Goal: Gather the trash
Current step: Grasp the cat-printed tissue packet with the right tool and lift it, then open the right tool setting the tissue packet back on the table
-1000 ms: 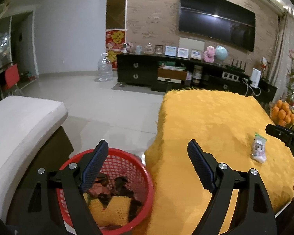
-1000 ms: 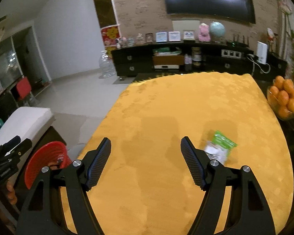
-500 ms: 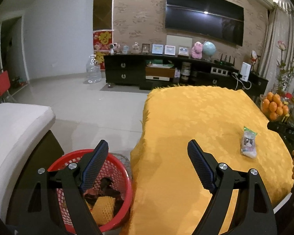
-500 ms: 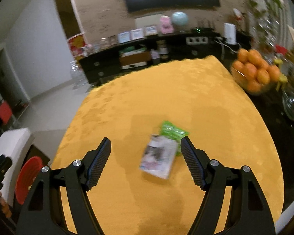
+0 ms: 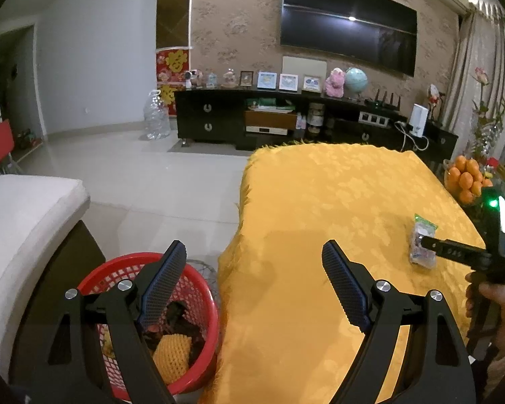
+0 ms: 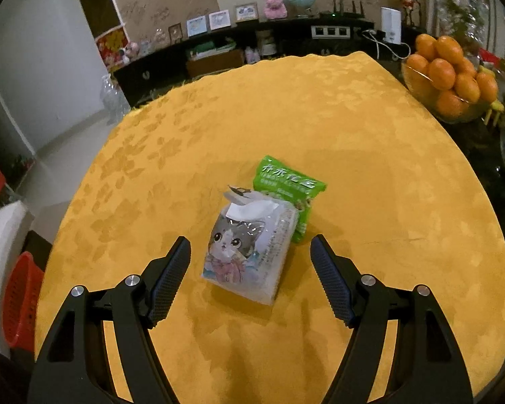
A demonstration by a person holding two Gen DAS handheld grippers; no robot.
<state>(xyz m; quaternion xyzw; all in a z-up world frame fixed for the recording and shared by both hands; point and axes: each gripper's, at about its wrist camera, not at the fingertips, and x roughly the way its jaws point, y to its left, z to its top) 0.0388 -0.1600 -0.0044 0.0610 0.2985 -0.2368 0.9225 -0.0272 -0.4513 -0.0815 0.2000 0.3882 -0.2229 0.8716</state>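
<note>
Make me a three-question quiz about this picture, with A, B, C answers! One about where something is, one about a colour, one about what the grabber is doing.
1. Where does the red plastic mesh basket stand?
A. On the table
B. On the floor beside the table
C. On the black cabinet

2. What colour is the patterned tablecloth?
A. Yellow
B. Blue
C. White

3. How is the right gripper?
A. Shut on the tissue pack
B. Open, empty
C. Holding an orange

Answers:
1 B, it sits low, by the cloth's hanging edge.
2 A, the whole cloth is golden yellow.
3 B, its fingers stand apart, with the clear cat-print tissue pack lying untouched just ahead.
</note>
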